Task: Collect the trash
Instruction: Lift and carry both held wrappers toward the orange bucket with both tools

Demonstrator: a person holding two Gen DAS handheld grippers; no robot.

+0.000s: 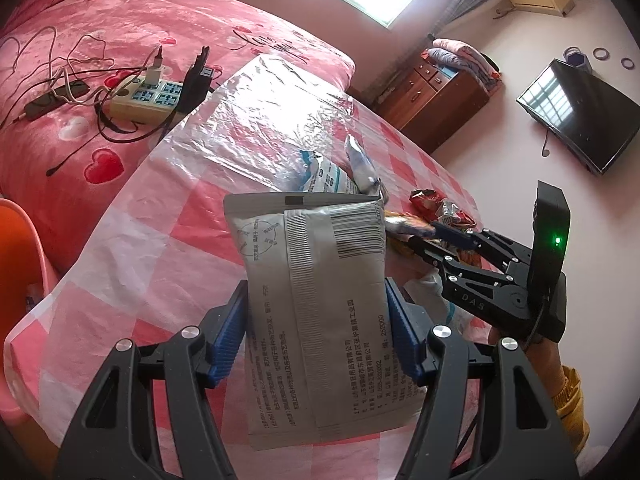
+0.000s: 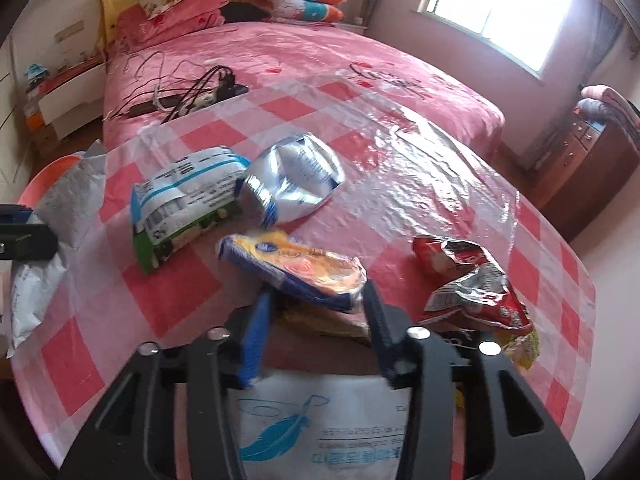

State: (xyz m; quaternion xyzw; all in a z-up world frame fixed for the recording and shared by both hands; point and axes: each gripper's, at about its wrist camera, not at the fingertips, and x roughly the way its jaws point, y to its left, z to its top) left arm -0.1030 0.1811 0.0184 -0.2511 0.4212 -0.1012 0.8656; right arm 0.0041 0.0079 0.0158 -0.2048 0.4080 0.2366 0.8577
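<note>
Two grippers are at work: the left gripper (image 1: pixel 316 328) with one grey printed pouch (image 1: pixel 316 300) between its jaws, the right gripper (image 2: pixel 316 320) with one yellow-and-blue wrapper (image 2: pixel 296 266) between its own.

Ahead of the right jaws, on the checked bench (image 2: pixel 180 284), lie two more packets: one white, blue and green pack (image 2: pixel 180 208) and one crumpled silver bag (image 2: pixel 292 178).

To the right of those jaws sits one red snack bag (image 2: pixel 472 284).

Beneath them lies one white packet with a blue feather (image 2: pixel 320 428).

Six pieces of trash in all.

On the bed (image 2: pixel 304 52) beyond, one power strip (image 1: pixel 148 100).
</note>
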